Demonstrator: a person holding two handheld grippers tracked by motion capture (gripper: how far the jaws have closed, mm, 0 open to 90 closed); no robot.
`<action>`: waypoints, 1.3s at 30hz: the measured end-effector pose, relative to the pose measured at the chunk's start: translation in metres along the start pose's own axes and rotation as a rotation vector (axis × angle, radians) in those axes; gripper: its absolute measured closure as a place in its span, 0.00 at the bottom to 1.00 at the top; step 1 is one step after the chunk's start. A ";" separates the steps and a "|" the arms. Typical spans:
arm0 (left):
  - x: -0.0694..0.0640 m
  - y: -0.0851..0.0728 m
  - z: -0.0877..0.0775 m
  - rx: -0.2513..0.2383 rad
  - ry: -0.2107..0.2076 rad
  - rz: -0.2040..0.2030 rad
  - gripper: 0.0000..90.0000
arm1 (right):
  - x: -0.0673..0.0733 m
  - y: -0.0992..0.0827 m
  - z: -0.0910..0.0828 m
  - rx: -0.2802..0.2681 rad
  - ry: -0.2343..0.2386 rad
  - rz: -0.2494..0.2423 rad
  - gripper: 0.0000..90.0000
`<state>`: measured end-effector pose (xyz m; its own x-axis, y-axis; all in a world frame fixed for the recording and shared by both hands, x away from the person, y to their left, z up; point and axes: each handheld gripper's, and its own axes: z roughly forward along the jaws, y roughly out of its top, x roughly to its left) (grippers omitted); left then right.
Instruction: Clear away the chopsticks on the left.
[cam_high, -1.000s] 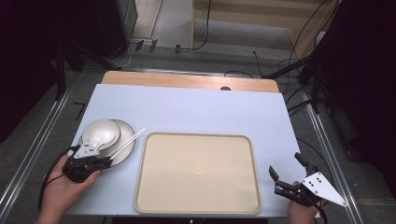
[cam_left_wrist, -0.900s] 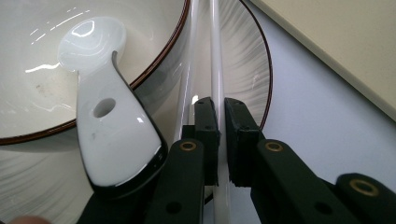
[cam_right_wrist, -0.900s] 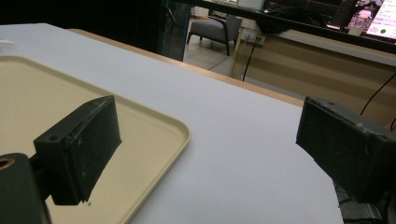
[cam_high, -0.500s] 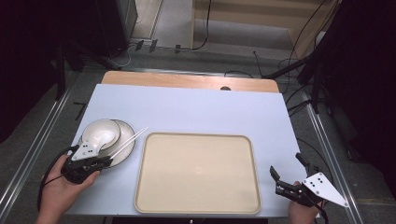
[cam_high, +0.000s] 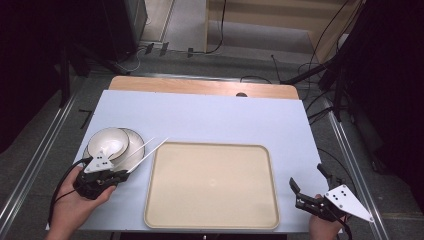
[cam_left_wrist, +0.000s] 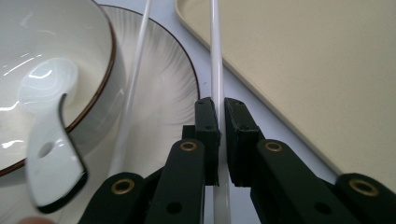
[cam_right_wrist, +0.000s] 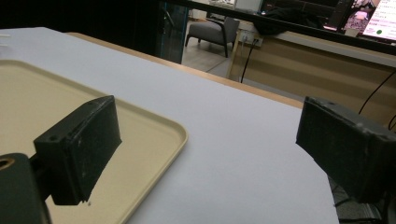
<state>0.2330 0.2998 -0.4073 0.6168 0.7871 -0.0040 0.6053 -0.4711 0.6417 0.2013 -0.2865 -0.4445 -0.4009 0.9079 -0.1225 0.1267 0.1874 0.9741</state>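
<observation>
Slowly the left gripper (cam_left_wrist: 219, 135), pinching one white chopstick (cam_left_wrist: 215, 56), had moved beside the bowl (cam_high: 111, 141), while the right gripper (cam_high: 310, 186) stayed spread wide.

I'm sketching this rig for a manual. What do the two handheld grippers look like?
Both are black. The left gripper has two flat black jaws on arms with brass-coloured rivets, and a black cable trails from it. The right gripper has blocky black jaws. Each carries a grey three-cornered plate with dark dots.
</observation>
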 end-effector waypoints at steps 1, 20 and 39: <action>-0.002 0.001 0.002 0.001 -0.004 -0.001 0.95 | 0.000 0.000 0.000 0.000 0.001 -0.001 0.07; -0.043 0.017 0.034 0.004 -0.093 -0.041 0.94 | -0.001 0.000 -0.002 -0.009 0.000 0.004 0.07; -0.072 0.024 0.070 0.037 -0.164 -0.151 0.94 | -0.002 0.001 -0.003 -0.015 -0.008 0.003 0.07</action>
<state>0.2385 0.2034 -0.4451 0.5892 0.7761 -0.2247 0.7134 -0.3691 0.5957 0.1993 -0.2896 -0.4430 -0.3937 0.9112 -0.1210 0.1141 0.1790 0.9772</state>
